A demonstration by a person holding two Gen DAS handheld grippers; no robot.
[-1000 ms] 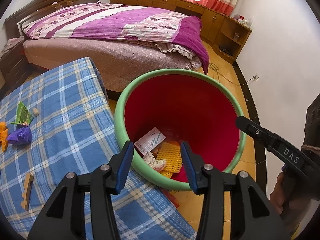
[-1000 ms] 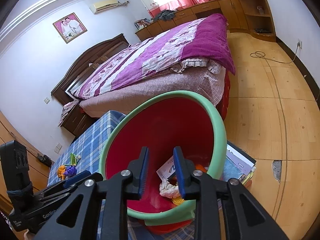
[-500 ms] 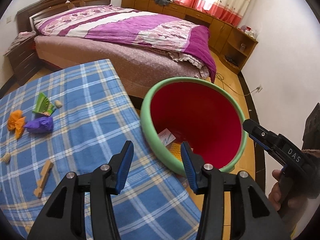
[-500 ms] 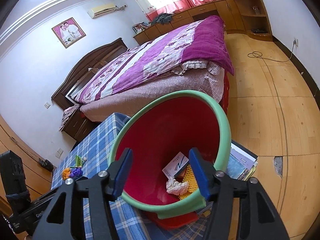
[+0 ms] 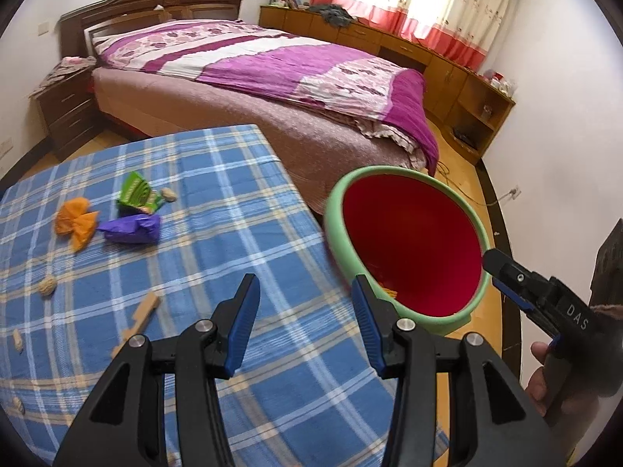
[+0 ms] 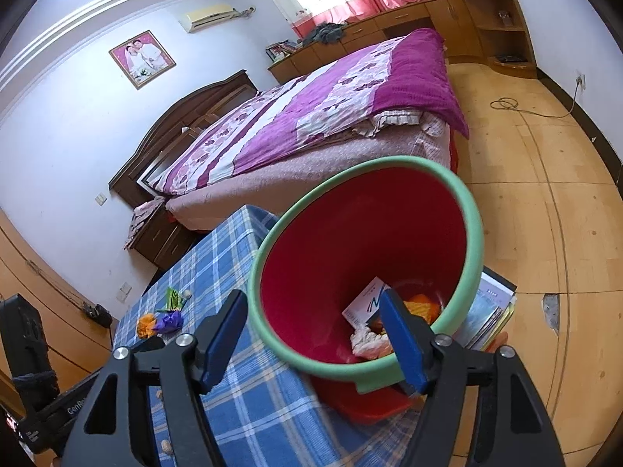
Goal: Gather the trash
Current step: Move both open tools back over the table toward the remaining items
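Now | left claw [image 5: 303, 327] apart, empty | right claw [image 6: 315, 340] just spread, empty over bin [image 6: 471, 233] | risk: bin tips off worktop [image 5: 194, 241] edge, spilling trash

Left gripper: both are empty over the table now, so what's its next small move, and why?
Probably swing the left gripper toward the purple wrapper on the cloth: its fingers are open and empty, and loose trash lies there outside the bin.
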